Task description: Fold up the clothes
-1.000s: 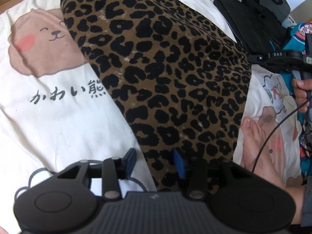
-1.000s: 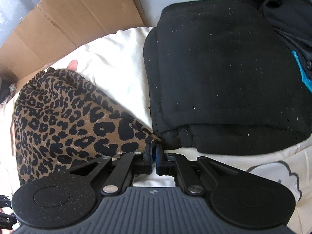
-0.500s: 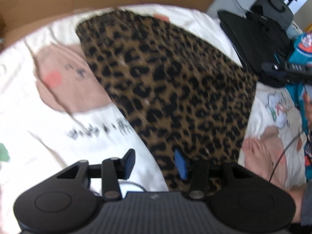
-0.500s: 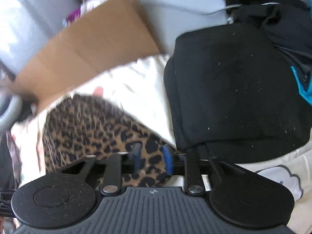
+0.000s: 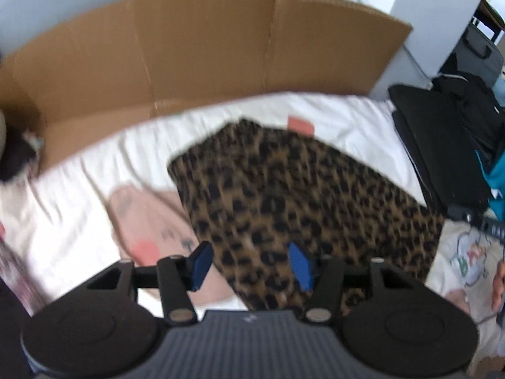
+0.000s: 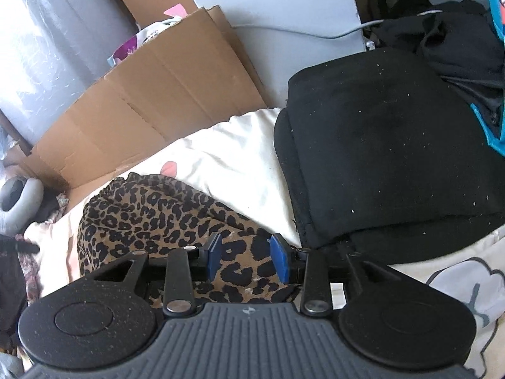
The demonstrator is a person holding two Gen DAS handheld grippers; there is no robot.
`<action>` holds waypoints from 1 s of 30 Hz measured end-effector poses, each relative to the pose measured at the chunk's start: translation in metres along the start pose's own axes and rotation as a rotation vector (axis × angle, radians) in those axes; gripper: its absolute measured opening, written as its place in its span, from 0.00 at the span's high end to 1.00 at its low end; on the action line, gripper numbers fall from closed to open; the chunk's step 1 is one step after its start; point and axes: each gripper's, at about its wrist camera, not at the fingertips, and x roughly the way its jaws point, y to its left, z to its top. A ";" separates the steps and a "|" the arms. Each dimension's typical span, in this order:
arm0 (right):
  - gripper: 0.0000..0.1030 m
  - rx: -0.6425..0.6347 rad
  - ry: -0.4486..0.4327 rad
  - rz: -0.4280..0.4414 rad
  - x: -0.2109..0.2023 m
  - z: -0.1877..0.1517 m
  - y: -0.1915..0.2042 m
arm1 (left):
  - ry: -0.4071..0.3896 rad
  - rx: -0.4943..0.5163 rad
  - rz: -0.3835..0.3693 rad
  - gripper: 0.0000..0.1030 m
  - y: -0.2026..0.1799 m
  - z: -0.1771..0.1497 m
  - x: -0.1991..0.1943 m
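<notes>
A leopard-print garment lies folded into a rough rectangle on the white printed bedsheet. My left gripper hangs well above its near edge, jaws opening, with nothing between the blue pads. In the right wrist view the same leopard-print garment lies low and left. My right gripper stands open just above its near corner, and the pads do not press on the cloth. A folded black garment lies to the right of it.
A flattened cardboard box stands along the far edge of the bed. Dark bags and clothes pile up at the right. A grey neck pillow lies at the far left. A person's fingers show at the right edge.
My left gripper rose and pulled back from the leopard garment, its jaws widening. My right gripper opened, let go of the garment's corner and lifted slightly.
</notes>
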 end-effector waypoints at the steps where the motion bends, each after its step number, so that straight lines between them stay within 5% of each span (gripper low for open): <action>1: 0.60 0.005 -0.003 0.001 0.001 0.000 0.000 | -0.011 0.002 0.012 0.43 -0.001 0.010 -0.002; 15: 0.60 -0.013 -0.045 0.026 0.010 0.011 0.003 | -0.092 -0.049 0.052 0.37 -0.018 0.095 0.004; 30: 0.61 -0.116 -0.096 0.026 0.016 0.018 0.008 | -0.075 -0.201 0.068 0.46 -0.041 0.122 0.061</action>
